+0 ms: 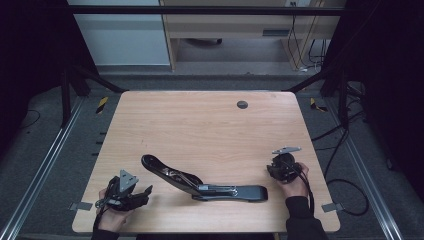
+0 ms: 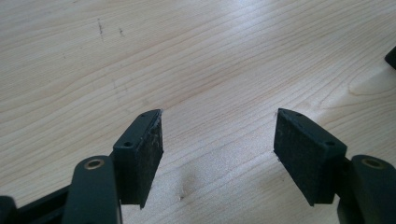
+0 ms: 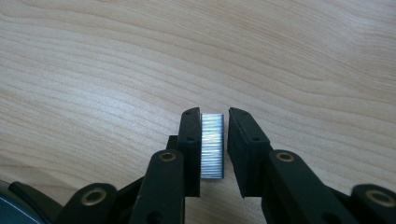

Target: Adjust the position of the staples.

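Observation:
A black stapler (image 1: pixel 200 182) lies swung open on the wooden table (image 1: pixel 200 125), its base pointing right and its arm reaching up-left. My left gripper (image 1: pixel 145 192) rests left of it near the front edge; in the left gripper view it (image 2: pixel 217 140) stands open over bare wood, and a dark corner of the stapler (image 2: pixel 391 57) shows at the right edge. My right gripper (image 1: pixel 280 167) is right of the stapler. A silver strip of staples (image 3: pixel 212 147) sits between the jaws of the right gripper (image 3: pixel 215 121), against the left pad, with a thin gap to the right pad.
A small dark round grommet (image 1: pixel 242 104) sits in the tabletop near the far edge. Metal rails (image 1: pixel 45 160) run along both sides of the table, and cables (image 1: pixel 345 135) lie on the floor at the right.

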### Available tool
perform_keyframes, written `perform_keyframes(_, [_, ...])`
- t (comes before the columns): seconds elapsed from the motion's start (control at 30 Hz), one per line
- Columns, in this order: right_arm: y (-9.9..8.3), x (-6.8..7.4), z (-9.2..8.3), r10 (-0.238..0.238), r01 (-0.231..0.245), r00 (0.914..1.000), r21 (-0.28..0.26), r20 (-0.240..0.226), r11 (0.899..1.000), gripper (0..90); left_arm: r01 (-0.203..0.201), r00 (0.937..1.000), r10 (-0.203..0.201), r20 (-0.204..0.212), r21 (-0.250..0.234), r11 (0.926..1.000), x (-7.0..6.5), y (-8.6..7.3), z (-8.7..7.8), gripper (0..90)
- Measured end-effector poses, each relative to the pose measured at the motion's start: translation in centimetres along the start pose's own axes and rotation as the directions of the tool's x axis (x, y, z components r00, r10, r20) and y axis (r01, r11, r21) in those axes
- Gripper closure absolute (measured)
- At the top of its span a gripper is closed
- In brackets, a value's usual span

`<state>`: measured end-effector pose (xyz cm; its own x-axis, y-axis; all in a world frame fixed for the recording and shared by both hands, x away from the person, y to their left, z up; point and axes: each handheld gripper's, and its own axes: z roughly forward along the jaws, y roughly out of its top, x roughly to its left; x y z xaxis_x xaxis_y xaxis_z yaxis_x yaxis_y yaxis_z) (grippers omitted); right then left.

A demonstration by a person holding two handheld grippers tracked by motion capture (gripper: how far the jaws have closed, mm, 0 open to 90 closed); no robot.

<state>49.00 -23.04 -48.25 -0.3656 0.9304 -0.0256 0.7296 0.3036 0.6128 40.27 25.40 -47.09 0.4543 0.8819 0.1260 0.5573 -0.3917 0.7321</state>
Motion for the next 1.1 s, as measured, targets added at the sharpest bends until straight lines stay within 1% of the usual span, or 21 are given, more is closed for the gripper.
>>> perform_keyframes(0.03, [0.0, 0.0, 0.0, -0.002, 0.002, 1.0000, 0.005, -0.001, 1.000, 77.2, -0.001, 1.0000, 0.001, 0.000, -0.001, 1.0000, 0.0, 0.0, 0.0, 32.2])
perform_keyframes(0.07, [0.0, 0.0, 0.1, 0.007, -0.007, 0.9999, 0.012, -0.008, 1.000, 77.3, -0.002, 1.0000, 0.002, 0.000, -0.001, 1.0000, 0.0, 0.0, 0.0, 32.2])
perform_keyframes(0.17, [0.0, 0.1, 0.0, 0.009, -0.009, 0.9999, 0.016, -0.007, 1.000, 77.8, -0.004, 1.0000, 0.004, 0.000, 0.000, 1.0000, 0.0, 0.0, 0.0, 32.2])
perform_keyframes(0.2, [0.0, 0.0, 0.0, 0.002, -0.002, 1.0000, 0.015, -0.006, 1.000, 77.9, -0.005, 1.0000, 0.005, 0.000, 0.000, 1.0000, 0.0, 0.0, 0.0, 32.2])
perform_keyframes(0.3, [0.0, -0.2, -0.4, 0.020, -0.020, 0.9992, 0.010, -0.034, 1.000, 78.0, -0.006, 1.0000, 0.006, 0.000, -0.001, 1.0000, -0.1, 0.0, -0.1, 32.2])
perform_keyframes(0.33, [-0.1, -0.3, -0.6, 0.013, -0.013, 0.9992, 0.001, -0.039, 1.000, 78.0, -0.007, 1.0000, 0.007, 0.000, -0.002, 1.0000, -0.1, 0.0, -0.1, 32.2])
perform_keyframes(0.37, [-0.1, -0.4, -0.9, 0.019, -0.019, 0.9980, -0.005, -0.061, 1.000, 78.0, -0.008, 1.0000, 0.008, 0.000, -0.002, 1.0000, -0.1, 0.0, -0.1, 32.2])
perform_keyframes(0.43, [-0.2, -0.6, -1.3, 0.000, -0.002, 0.9968, -0.024, -0.081, 1.000, 78.0, -0.008, 1.0000, 0.008, 0.000, -0.002, 1.0000, -0.1, 0.0, -0.2, 32.2])
perform_keyframes(0.47, [-0.4, -0.7, -1.7, 0.007, -0.010, 0.9945, -0.025, -0.105, 1.000, 78.0, -0.008, 1.0000, 0.008, 0.000, -0.002, 1.0000, -0.1, 0.0, -0.2, 32.2])
perform_keyframes(0.5, [-0.5, -0.7, -1.9, 0.001, -0.004, 0.9938, -0.033, -0.111, 0.999, 78.0, -0.010, 1.0000, 0.010, 0.000, -0.001, 1.0000, -0.1, -0.1, -0.1, 32.2])
perform_keyframes(0.53, [-0.8, -0.9, -2.2, -0.014, 0.009, 0.9911, -0.038, -0.133, 0.999, 78.0, -0.010, 0.9999, 0.010, 0.001, -0.001, 0.9999, -0.2, -0.1, -0.1, 32.2])
perform_keyframes(0.6, [-1.2, -0.9, -2.6, -0.027, 0.021, 0.9892, -0.043, -0.144, 0.999, 78.0, -0.014, 0.9999, 0.014, 0.002, 0.002, 0.9999, -0.2, -0.1, -0.1, 32.2])
perform_keyframes(0.63, [-1.4, -1.0, -2.7, -0.046, 0.040, 0.9892, -0.047, -0.139, 0.998, 78.0, -0.016, 0.9999, 0.016, 0.001, 0.002, 0.9999, -0.2, -0.1, -0.1, 32.1])
perform_keyframes(0.7, [-1.8, -1.2, -3.1, -0.049, 0.044, 0.9887, -0.036, -0.141, 0.998, 77.9, -0.017, 0.9998, 0.017, 0.000, 0.002, 0.9998, -0.3, 0.0, -0.1, 32.2])
perform_keyframes(0.77, [-2.3, -1.2, -3.4, -0.056, 0.049, 0.9866, -0.048, -0.153, 0.998, 77.9, -0.019, 0.9998, 0.019, -0.002, 0.001, 0.9998, -0.3, 0.0, -0.2, 32.2])
perform_keyframes(0.9, [-3.1, -1.1, -3.7, -0.087, 0.083, 0.9833, -0.030, -0.160, 0.996, 77.9, -0.021, 0.9998, 0.021, -0.005, 0.001, 0.9998, -0.2, 0.0, -0.2, 32.2])
perform_keyframes(0.93, [-3.3, -1.1, -3.8, -0.107, 0.102, 0.9817, -0.035, -0.158, 0.994, 77.9, -0.021, 0.9998, 0.021, -0.005, 0.001, 0.9998, -0.2, 0.0, -0.2, 32.2])
perform_keyframes(0.97, [-3.4, -1.0, -4.0, -0.107, 0.103, 0.9818, -0.034, -0.157, 0.994, 77.9, -0.023, 0.9997, 0.023, -0.004, 0.001, 0.9997, -0.3, 0.0, -0.2, 32.2])
perform_keyframes(1.0, [-3.6, -1.1, -4.0, -0.136, 0.130, 0.9786, -0.047, -0.155, 0.990, 77.9, -0.024, 0.9997, 0.024, -0.004, 0.000, 0.9997, -0.3, 0.0, -0.2, 32.2])
perform_keyframes(1.03, [-3.8, -1.2, -4.2, -0.154, 0.147, 0.9753, -0.053, -0.159, 0.988, 77.9, -0.024, 0.9997, 0.024, -0.004, 0.000, 0.9997, -0.3, 0.0, -0.2, 32.2])
perform_keyframes(1.1, [-4.3, -1.2, -4.5, -0.169, 0.161, 0.9716, -0.058, -0.166, 0.985, 77.9, -0.024, 0.9997, 0.024, -0.004, 0.000, 0.9997, -0.3, 0.0, -0.2, 32.3])
